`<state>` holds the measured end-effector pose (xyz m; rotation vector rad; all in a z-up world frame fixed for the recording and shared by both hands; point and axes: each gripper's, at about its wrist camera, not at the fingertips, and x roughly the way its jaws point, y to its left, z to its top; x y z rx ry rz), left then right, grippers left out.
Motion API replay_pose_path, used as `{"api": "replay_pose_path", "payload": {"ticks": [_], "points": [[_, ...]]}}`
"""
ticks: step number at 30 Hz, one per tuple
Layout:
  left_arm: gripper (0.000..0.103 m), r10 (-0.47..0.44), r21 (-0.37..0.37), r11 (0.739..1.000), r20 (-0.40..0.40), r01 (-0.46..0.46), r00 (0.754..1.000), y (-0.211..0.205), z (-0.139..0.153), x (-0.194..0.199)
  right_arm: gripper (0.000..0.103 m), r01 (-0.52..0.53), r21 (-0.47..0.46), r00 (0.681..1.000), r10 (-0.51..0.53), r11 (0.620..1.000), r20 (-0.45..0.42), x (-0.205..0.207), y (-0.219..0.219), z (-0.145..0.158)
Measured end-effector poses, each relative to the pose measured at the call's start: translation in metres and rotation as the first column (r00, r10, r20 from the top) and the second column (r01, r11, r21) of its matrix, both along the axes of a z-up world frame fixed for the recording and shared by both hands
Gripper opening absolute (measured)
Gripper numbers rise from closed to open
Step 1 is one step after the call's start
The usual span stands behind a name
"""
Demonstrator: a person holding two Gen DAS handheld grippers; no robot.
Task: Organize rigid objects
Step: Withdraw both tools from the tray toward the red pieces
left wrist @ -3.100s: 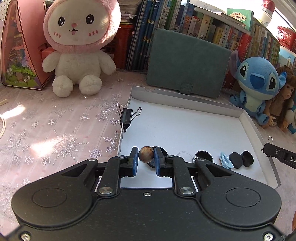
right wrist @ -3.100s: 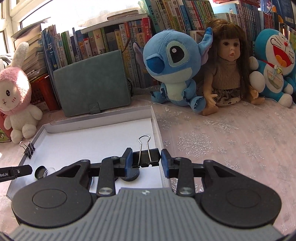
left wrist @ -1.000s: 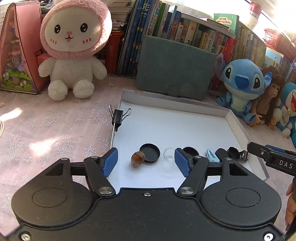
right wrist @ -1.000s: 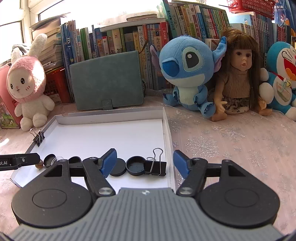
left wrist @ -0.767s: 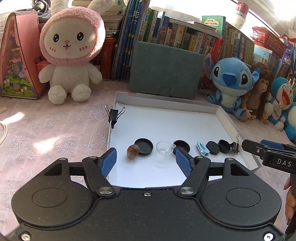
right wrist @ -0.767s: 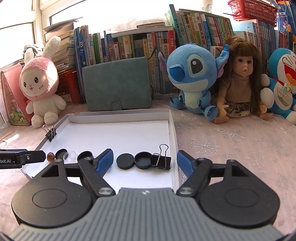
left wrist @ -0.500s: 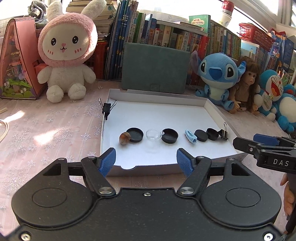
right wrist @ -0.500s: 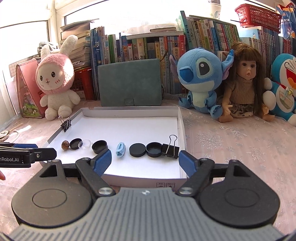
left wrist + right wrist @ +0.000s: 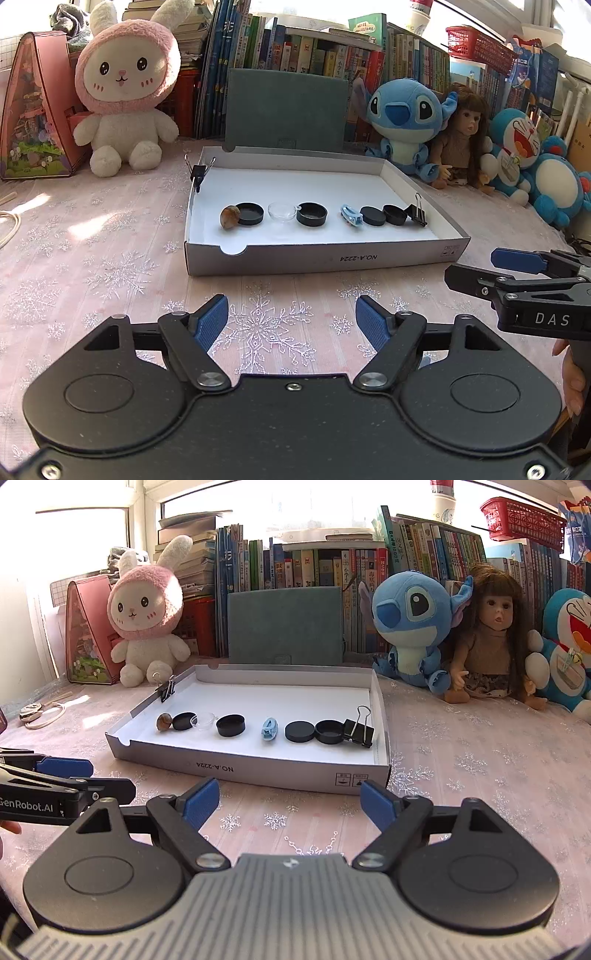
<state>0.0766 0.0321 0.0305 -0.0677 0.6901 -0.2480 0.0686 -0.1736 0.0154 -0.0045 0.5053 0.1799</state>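
Observation:
A shallow white box lid (image 9: 321, 258) (image 9: 258, 766) lies on the pink tablecloth. Inside it stands a row: a brown nut (image 9: 229, 216) (image 9: 163, 722), black caps (image 9: 250, 213) (image 9: 231, 725), a clear dish (image 9: 281, 211), a light blue clip (image 9: 351, 215) (image 9: 269, 729), more black caps (image 9: 373, 215) and a black binder clip (image 9: 417, 214) (image 9: 359, 729). Another binder clip (image 9: 197, 171) (image 9: 167, 689) grips the lid's left wall. My left gripper (image 9: 291, 323) and my right gripper (image 9: 290, 801) hover over the cloth in front of the lid, jaws still opening, nothing between them.
Plush toys line the back: a pink rabbit (image 9: 125, 96), a blue alien (image 9: 404, 114), a doll (image 9: 463, 140) and a blue cat (image 9: 524, 147). A grey-green case (image 9: 286, 107) leans on rows of books. A pink toy house (image 9: 33, 110) stands at the left.
Both grippers have pulled back from the lid toward the near table edge and opened wider. The nut and the binder clip stay in the lid where they were released.

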Motion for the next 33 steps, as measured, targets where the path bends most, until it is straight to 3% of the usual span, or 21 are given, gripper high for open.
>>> {"api": "replay_pose_path", "payload": {"ticks": [10, 14, 20, 25, 28, 31, 33], "points": [[0.074, -0.015, -0.003, 1.000, 0.020, 0.015, 1.000, 0.005, -0.013, -0.039, 0.091, -0.033, 0.007, 0.999, 0.033, 0.999, -0.019, -0.038, 0.003, -0.020], [0.066, -0.028, -0.017, 0.999, 0.004, 0.028, 1.000, 0.010, -0.019, -0.053, 0.091, -0.044, 0.019, 0.999, 0.044, 0.999, 0.003, -0.055, 0.006, -0.026], [0.046, -0.046, -0.030, 0.998, 0.015, 0.047, 0.999, 0.015, -0.017, -0.071, 0.091, -0.088, 0.038, 0.996, 0.088, 0.995, 0.015, -0.072, 0.011, -0.034], [0.029, -0.086, -0.050, 0.995, -0.006, 0.085, 0.996, 0.009, -0.019, -0.074, 0.076, -0.175, 0.040, 0.984, 0.175, 0.984, -0.015, -0.081, 0.024, -0.040], [0.027, -0.096, -0.092, 0.991, -0.026, 0.093, 0.995, 0.007, -0.022, -0.069, 0.070, -0.207, 0.033, 0.978, 0.207, 0.978, -0.014, -0.084, 0.033, -0.042], [0.019, -0.090, -0.081, 0.993, -0.024, 0.087, 0.996, 0.002, -0.026, -0.065, 0.057, -0.228, 0.016, 0.973, 0.228, 0.974, -0.017, -0.084, 0.041, -0.043], [0.010, -0.087, -0.067, 0.994, -0.020, 0.086, 0.996, -0.003, -0.027, -0.061, 0.039, -0.231, 0.007, 0.973, 0.231, 0.973, -0.013, -0.084, 0.044, -0.044]]}}
